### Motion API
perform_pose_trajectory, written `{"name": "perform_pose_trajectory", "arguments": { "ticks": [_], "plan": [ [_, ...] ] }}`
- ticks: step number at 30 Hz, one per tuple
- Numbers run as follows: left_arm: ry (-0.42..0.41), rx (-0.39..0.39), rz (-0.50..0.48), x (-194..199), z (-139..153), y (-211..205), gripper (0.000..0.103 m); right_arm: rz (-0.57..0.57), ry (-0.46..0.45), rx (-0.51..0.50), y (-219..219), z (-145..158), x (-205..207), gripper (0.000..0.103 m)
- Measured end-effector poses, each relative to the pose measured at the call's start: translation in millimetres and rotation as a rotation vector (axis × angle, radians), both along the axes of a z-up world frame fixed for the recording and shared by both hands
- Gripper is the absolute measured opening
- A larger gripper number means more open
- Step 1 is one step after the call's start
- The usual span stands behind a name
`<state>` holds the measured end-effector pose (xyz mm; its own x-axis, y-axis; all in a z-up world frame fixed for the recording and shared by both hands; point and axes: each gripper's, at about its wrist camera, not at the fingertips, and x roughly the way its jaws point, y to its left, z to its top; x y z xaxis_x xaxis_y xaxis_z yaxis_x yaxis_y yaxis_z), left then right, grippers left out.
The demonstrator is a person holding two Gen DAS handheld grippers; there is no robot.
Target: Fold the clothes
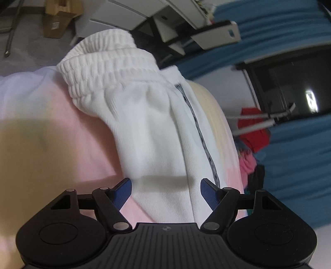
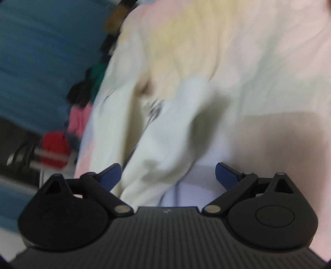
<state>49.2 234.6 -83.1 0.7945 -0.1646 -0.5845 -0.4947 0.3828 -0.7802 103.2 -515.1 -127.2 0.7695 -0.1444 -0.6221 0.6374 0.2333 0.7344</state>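
Note:
White pants (image 1: pixel 149 124) with a ribbed elastic waistband (image 1: pixel 107 60) and a dark side stripe (image 1: pixel 198 132) lie on a pastel pink, yellow and white sheet (image 1: pixel 68 140). My left gripper (image 1: pixel 166 186) is open, its blue fingertips (image 1: pixel 124 188) straddling the pants fabric just in front of it. In the blurred right wrist view the white pants (image 2: pixel 165 128) run from the middle down between the open fingers of my right gripper (image 2: pixel 168 171), over the pastel sheet (image 2: pixel 258 72). Neither gripper holds anything.
A pile of red, pink and dark clothes (image 1: pixel 252 132) lies beyond the sheet's edge, also in the right wrist view (image 2: pixel 78 115). Blue fabric (image 1: pixel 300 165) covers the side. A cardboard box (image 1: pixel 55 18), white furniture (image 1: pixel 144 14) and a dark window (image 1: pixel 289 82) stand behind.

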Motion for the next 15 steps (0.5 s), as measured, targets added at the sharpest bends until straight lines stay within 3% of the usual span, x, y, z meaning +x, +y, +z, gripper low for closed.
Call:
{"name": "perform_pose_trajectory", "arguments": {
  "ticks": [1,2,4,6,10,15],
  "plan": [
    [0.007,-0.008,0.017,4,-2,2,0.074,-0.01,-0.001,-0.004,-5,-3,3,0.086],
    [0.011,-0.006,0.027,7,-3,2,0.074,-0.01,0.011,-0.013,-10,-5,8,0.067],
    [0.013,0.022,0.025,11,-1,-2,0.074,0.013,0.024,-0.05,-13,-6,17,0.054],
    [0.01,0.071,0.01,13,4,-9,0.074,0.022,-0.001,-0.072,-10,-4,23,0.018],
    [-0.023,0.204,-0.068,1,27,-25,0.071,-0.01,-0.082,-0.125,-1,22,19,0.01],
    [-0.116,0.46,-0.128,-10,70,-36,0.074,0.005,-0.067,-0.262,12,52,18,0.009]
  ]
}}
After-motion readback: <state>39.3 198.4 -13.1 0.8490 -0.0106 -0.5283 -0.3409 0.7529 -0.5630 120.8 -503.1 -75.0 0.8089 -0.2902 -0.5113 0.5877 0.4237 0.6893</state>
